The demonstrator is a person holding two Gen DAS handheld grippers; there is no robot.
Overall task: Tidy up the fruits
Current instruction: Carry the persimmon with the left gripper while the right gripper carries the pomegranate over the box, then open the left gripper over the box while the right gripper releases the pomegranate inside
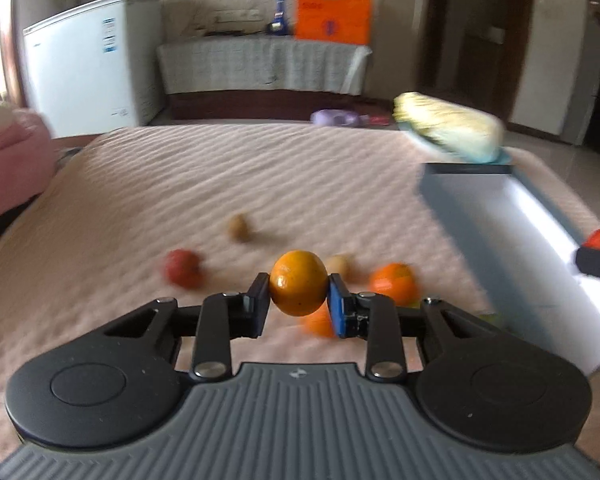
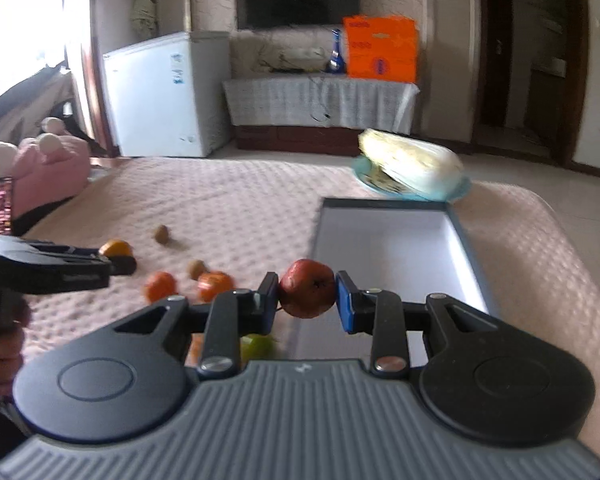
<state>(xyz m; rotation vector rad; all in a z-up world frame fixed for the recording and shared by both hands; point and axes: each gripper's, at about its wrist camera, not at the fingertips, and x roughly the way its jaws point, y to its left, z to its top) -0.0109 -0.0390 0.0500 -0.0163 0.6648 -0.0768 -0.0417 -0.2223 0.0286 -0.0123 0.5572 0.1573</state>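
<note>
My left gripper (image 1: 299, 294) is shut on a small orange (image 1: 298, 282), held above the pink quilted cover (image 1: 220, 184). My right gripper (image 2: 307, 294) is shut on a red fruit (image 2: 307, 287), lifted near the left edge of the grey tray (image 2: 396, 240). In the right wrist view the left gripper (image 2: 118, 262) shows at the far left with its orange (image 2: 115, 247). Loose on the cover lie a red fruit (image 1: 182, 267), two brown fruits (image 1: 239, 227), (image 1: 340, 265) and other oranges (image 1: 394, 282), (image 2: 160, 286), (image 2: 214, 284). A green fruit (image 2: 258, 346) sits behind my right fingers.
The tray (image 1: 512, 232), with a white inside, lies at the right. Beyond it a napa cabbage (image 2: 412, 164) rests on a blue plate (image 2: 364, 178). A pink plush toy (image 2: 48, 168) sits at the left edge. A hand (image 2: 0, 344) grips the left tool.
</note>
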